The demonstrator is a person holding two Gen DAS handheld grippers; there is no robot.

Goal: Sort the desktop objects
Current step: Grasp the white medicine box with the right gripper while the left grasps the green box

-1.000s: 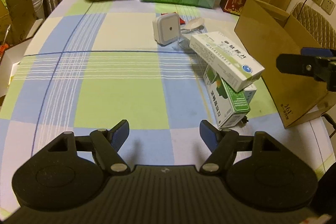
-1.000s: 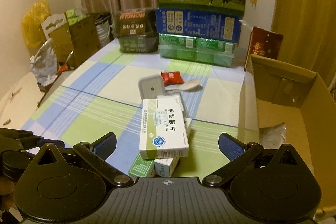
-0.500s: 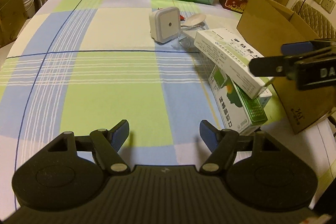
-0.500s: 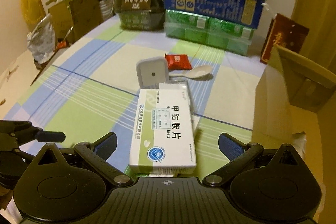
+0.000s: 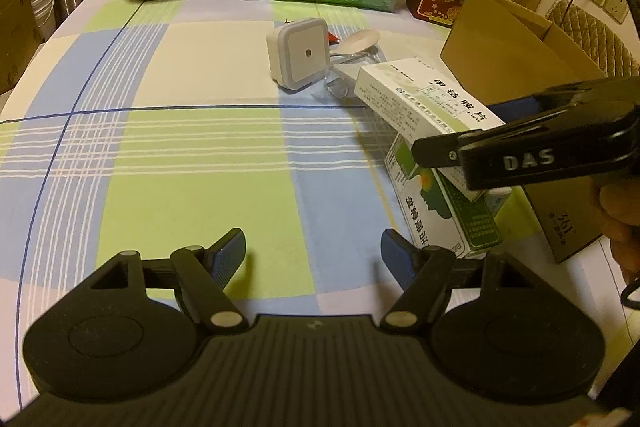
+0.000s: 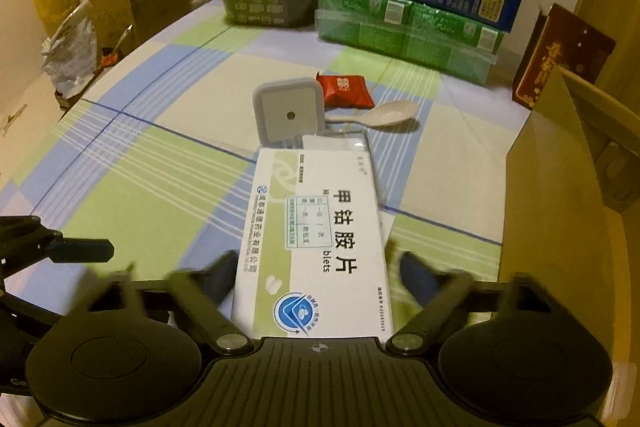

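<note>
Medicine box (image 6: pixel 316 247) btwn spread right gripper (image 6: pixel 320 277) jaws, blurred; contact unclear.

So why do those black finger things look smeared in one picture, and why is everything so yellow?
Right wrist view: the right hand-held gripper has motion-blurred fingers beside the medicine box. Left wrist view: the left hand-held gripper is sharp. Both views: warm dim light, fisheye-bent edges.
</note>
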